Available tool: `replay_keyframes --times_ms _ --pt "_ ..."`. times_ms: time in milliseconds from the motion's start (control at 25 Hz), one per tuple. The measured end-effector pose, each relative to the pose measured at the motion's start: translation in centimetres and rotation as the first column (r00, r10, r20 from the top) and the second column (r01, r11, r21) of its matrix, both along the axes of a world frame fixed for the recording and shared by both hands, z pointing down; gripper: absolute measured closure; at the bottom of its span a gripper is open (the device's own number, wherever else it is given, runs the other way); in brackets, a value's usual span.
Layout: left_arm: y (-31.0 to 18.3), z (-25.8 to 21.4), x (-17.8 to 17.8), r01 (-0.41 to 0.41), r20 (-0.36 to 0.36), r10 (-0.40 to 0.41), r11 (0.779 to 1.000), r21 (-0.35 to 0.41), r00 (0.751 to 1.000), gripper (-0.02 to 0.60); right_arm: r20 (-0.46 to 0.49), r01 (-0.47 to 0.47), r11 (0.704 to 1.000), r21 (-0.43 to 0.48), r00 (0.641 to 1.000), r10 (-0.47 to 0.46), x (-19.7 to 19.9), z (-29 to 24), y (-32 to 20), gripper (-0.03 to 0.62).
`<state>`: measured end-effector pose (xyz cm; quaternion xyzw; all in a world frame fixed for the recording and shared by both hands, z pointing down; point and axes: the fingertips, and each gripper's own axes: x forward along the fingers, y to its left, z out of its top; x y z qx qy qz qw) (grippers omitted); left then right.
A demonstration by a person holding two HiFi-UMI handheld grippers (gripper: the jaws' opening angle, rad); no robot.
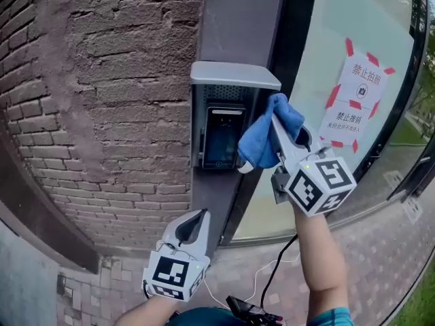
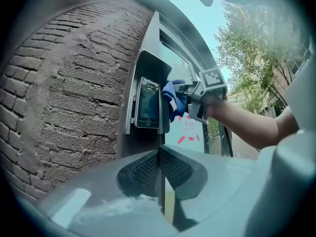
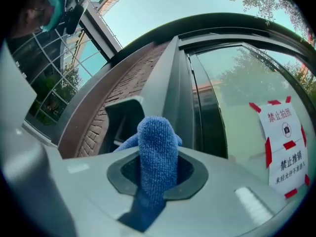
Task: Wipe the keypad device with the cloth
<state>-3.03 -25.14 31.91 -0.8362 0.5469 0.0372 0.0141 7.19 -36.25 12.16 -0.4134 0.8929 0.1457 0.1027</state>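
Note:
The keypad device (image 1: 221, 138) has a dark screen and sits in a grey hooded housing (image 1: 234, 75) on a dark pillar; it also shows in the left gripper view (image 2: 148, 103). My right gripper (image 1: 274, 117) is shut on a blue cloth (image 1: 269, 138), which hangs against the housing's right edge, just right of the screen. The cloth (image 3: 157, 157) stands up between the shut jaws in the right gripper view. My left gripper (image 1: 202, 213) hangs low below the device, shut and holding nothing (image 2: 160, 154).
A rough brick wall (image 1: 102, 100) fills the left. Right of the pillar is a glass door (image 1: 319, 60) with a red-and-white paper notice (image 1: 356, 100). A black cable (image 1: 272, 277) dangles below my right forearm over the paved ground.

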Motion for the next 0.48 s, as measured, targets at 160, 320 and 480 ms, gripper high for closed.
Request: replay_keyframes --times_ms 160,320,480 --pt "0.0 0.7 0.5 -0.017 -0.003 0.017 1.0 -0.017 1.0 0.589 -0.062 -0.017 0.996 -0.089 0.998 0.012 -0.2 5.8 -0.3 0.528" --pt "-0.1 1.6 1.5 -0.042 0.0 0.042 0.998 -0.037 0.999 0.589 -0.131 -0.03 0.984 -0.174 0.991 0.007 -0.4 11.0 -0.2 0.528" --pt "-0.2 2.2 2.1 -0.055 0.004 0.055 0.997 -0.052 0.998 0.589 -0.184 -0.032 0.974 -0.225 0.983 -0.01 0.1 13.3 -0.2 0.528"
